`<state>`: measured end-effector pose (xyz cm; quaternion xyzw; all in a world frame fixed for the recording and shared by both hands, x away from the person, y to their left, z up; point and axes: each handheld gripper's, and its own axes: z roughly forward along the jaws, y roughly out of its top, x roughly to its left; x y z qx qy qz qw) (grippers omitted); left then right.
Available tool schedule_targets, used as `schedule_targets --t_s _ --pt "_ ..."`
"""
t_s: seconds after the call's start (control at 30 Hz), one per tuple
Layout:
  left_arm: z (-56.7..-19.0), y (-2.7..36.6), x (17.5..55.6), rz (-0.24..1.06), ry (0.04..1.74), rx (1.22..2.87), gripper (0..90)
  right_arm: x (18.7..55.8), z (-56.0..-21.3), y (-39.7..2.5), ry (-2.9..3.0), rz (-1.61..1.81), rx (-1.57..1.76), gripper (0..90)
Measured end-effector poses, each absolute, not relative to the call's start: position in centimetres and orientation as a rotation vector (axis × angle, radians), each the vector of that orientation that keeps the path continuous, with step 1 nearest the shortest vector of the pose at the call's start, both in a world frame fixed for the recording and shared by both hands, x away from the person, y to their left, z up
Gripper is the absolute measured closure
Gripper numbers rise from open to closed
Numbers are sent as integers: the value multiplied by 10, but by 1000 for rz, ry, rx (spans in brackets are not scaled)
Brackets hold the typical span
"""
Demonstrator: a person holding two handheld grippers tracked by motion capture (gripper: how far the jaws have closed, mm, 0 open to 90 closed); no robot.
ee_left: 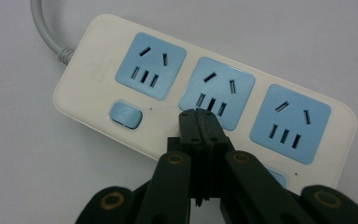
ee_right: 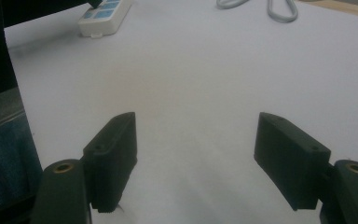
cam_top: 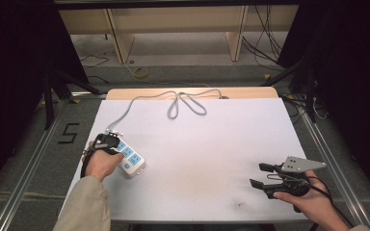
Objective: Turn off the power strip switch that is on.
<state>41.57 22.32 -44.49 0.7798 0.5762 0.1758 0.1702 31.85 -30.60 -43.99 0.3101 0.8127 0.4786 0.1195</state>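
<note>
Lying flat at table's (cam_top: 212,144) left-front: white power strip (ee_left: 98,65) w/ 3 blue sockets, small blue switch beside each, all empty. Sitting diagonal, cable end pointing away. Grey cord (cam_top: 178,98) running off toward far edge, looping there. Being touched on middle socket (ee_left: 216,91) by left gripper (ee_left: 198,116).

A white tabletop (cam_top: 207,144) is set on a grey floor (cam_top: 24,159) marked with a black "5" (cam_top: 69,133). Beyond it, pale wooden shelving (cam_top: 173,29) and loose cables (cam_top: 265,45) are seen between dark side panels (cam_top: 9,72).
</note>
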Motion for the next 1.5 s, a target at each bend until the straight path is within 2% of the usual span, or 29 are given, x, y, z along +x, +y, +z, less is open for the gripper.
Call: schedule_targets --t_s 1.5 --pt "-443 226 414 528 1626 2182 900 319 -439 -307 2371 1404 909 303"
